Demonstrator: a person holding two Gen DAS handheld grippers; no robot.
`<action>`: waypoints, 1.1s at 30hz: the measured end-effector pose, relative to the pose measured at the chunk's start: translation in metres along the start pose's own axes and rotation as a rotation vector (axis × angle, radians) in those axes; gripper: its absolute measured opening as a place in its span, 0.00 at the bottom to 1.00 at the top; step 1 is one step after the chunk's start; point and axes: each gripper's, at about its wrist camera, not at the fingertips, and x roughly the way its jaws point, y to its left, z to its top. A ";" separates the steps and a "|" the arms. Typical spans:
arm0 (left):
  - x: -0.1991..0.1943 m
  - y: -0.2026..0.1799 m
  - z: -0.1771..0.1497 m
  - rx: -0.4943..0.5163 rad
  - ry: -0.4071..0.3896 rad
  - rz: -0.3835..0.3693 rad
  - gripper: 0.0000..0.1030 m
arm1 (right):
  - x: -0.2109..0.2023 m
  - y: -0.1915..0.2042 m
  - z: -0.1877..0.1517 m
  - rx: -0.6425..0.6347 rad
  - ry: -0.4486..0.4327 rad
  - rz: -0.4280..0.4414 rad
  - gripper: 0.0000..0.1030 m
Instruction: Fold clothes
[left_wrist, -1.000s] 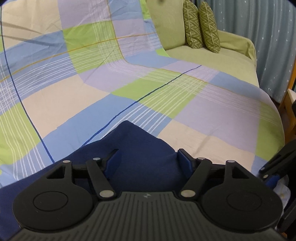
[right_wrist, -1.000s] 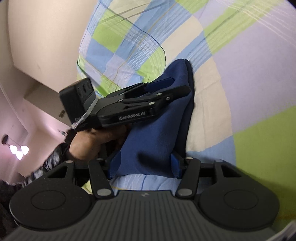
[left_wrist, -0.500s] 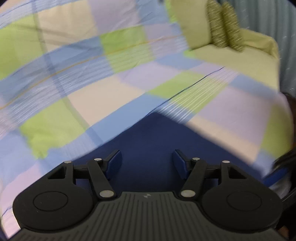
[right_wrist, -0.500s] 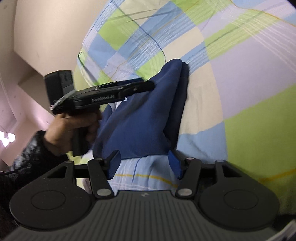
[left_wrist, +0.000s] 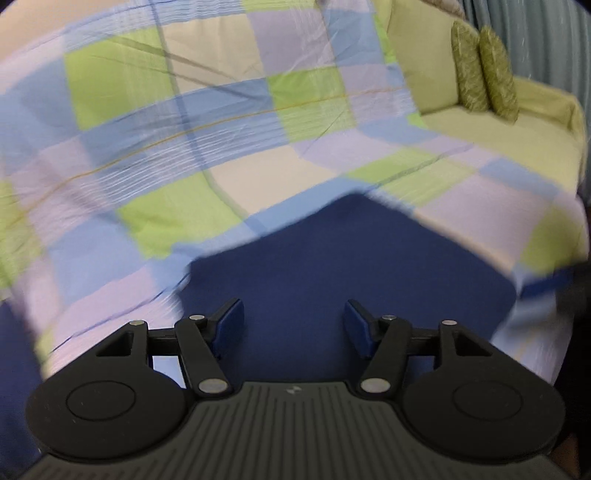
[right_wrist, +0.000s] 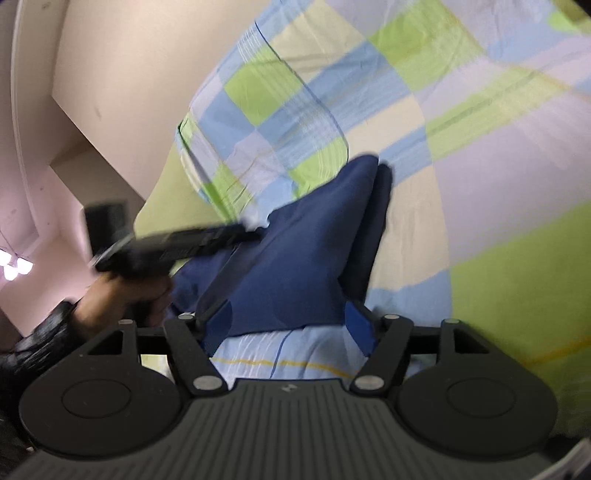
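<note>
A folded navy garment (left_wrist: 343, 266) lies on the checked bedsheet (left_wrist: 184, 129). Both the left gripper (left_wrist: 293, 326) and right gripper (right_wrist: 286, 326) hover over it, jaws spread apart and empty.

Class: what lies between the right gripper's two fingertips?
In the right wrist view, the right gripper frames the blue garment's near edge, with checked sheet below.

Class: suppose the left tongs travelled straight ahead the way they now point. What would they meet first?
Probably the dark blue garment, which fills the view just ahead of the open left tongs. Beyond it lies the checked bedsheet. The picture is blurred, so depth is uncertain.
</note>
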 end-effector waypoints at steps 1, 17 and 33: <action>-0.005 0.006 -0.014 -0.009 0.017 0.031 0.61 | 0.000 0.004 0.000 -0.023 -0.004 -0.019 0.56; -0.020 0.021 -0.043 -0.157 -0.017 0.095 0.61 | 0.069 0.092 0.026 -0.473 0.054 -0.234 0.17; 0.004 0.018 -0.010 -0.094 -0.080 0.020 0.60 | 0.082 0.088 0.036 -0.583 0.110 -0.348 0.17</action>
